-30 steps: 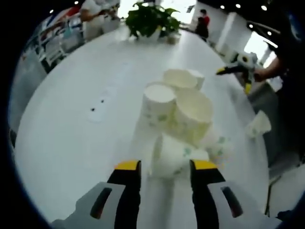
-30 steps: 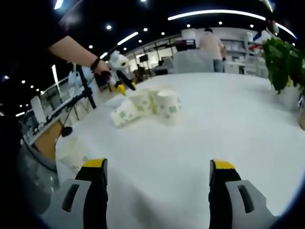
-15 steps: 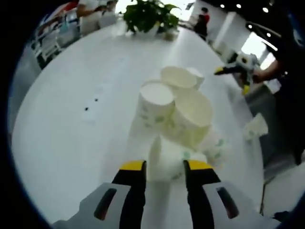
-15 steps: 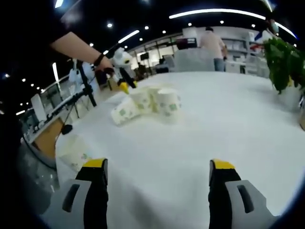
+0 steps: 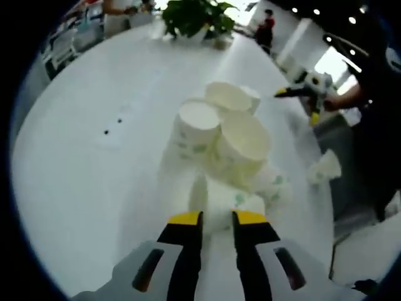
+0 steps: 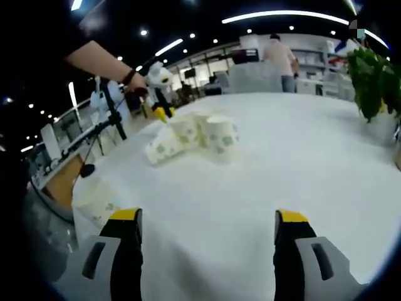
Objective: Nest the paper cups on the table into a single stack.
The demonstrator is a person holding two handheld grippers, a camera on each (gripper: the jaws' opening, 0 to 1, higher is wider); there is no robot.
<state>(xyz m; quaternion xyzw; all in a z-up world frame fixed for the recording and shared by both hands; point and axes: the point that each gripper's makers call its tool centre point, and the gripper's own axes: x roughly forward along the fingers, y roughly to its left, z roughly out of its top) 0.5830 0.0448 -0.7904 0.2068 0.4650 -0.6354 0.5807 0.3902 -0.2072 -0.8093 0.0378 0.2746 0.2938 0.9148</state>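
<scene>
Office lights and a leafy green potted plant (image 5: 193,17) ring the wide round white table (image 5: 81,163). Directly ahead of the left gripper (image 5: 217,221), a white paper cup with green print (image 5: 227,205) lies on its side between the yellow-tipped jaws, which look nearly closed on it; its long axis seems to run across them. Just beyond it stands the cluster of upturned white paper cups (image 5: 219,128). The right gripper (image 6: 208,219) hangs wide open and empty, well back from them; another cup (image 6: 95,199) lies off its left jaw.
</scene>
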